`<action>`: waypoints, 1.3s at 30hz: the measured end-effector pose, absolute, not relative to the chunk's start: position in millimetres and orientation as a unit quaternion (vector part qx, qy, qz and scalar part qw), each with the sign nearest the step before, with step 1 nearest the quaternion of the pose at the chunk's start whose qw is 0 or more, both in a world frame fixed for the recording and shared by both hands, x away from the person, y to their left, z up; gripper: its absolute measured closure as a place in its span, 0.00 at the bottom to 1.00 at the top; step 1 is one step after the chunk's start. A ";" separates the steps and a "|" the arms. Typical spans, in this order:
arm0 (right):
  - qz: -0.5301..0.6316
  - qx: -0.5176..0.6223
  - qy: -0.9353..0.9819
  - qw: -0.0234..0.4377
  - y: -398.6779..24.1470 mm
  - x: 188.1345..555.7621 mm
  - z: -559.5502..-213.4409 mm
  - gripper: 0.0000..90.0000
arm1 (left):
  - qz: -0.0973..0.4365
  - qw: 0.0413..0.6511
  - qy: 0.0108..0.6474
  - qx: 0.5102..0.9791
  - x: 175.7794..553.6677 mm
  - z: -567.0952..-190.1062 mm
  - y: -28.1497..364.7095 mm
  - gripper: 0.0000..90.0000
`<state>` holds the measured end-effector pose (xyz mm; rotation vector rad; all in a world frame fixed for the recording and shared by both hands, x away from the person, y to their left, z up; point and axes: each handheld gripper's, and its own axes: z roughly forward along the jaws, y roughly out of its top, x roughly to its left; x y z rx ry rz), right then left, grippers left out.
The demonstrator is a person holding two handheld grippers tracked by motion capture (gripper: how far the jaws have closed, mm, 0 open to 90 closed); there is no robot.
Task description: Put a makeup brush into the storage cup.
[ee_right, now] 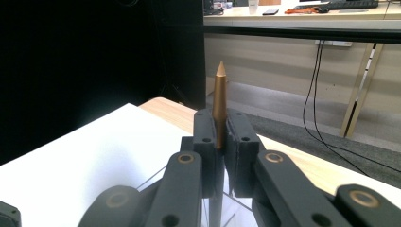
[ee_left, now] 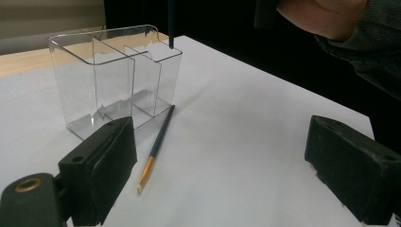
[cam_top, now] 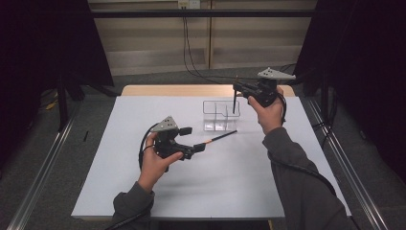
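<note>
The white table (cam_top: 143, 191) takes up the middle of the high view, a strip of bare wood showing along its far edge. On it, a little right of centre and toward the top of the sheet, stands a clear plastic organiser (cam_top: 214, 116) with several upright compartments; in the left gripper view it sits at upper left.

The left gripper (cam_top: 192, 139) is just left of centre in the high view, its jaws spread wide with nothing between them. The right gripper (cam_top: 238, 87) is at upper right, above the organiser's right end — jaws pressed together on a dark brush (cam_top: 234, 102) that hangs upright, its lower end at the rim of the rightmost compartment. In the right gripper view its pointed copper-coloured end sticks up between the pads (ee_right: 204, 142).

A second brush (cam_top: 221, 137) lies flat on the table just in front of the organiser — dark handle, gold ferrule, pale tip pointing toward the left gripper.
</note>
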<state>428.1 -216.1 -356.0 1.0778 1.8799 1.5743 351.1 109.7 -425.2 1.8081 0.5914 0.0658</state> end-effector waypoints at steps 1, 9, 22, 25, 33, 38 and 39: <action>0.569 0.393 0.684 0.231 -216.5 428.3 -357.1 0.94 | 0.027 0.581 0.253 0.773 351.2 -425.3 110.0 0.11; 0.566 0.396 0.684 0.234 -220.3 431.3 -359.0 0.94 | 0.030 0.579 0.256 0.774 351.3 -426.8 109.6 0.11; 0.563 0.398 0.685 0.236 -221.6 432.4 -366.0 0.94 | 0.033 0.574 0.257 0.777 352.3 -428.0 111.8 0.11; 0.562 0.397 0.686 0.236 -221.5 432.3 -366.7 0.93 | 0.033 0.576 0.255 0.776 352.4 -427.7 111.4 0.11; 0.558 0.401 0.688 0.233 -220.6 431.8 -371.1 0.93 | 0.036 0.576 0.256 0.775 352.2 -426.9 112.2 0.11; 0.557 0.401 0.689 0.233 -221.7 430.8 -374.0 0.93 | 0.033 0.577 0.253 0.776 352.1 -427.2 111.7 0.11; 0.556 0.402 0.689 0.233 -221.9 430.6 -375.1 0.93 | 0.034 0.577 0.253 0.776 352.1 -427.3 111.7 0.11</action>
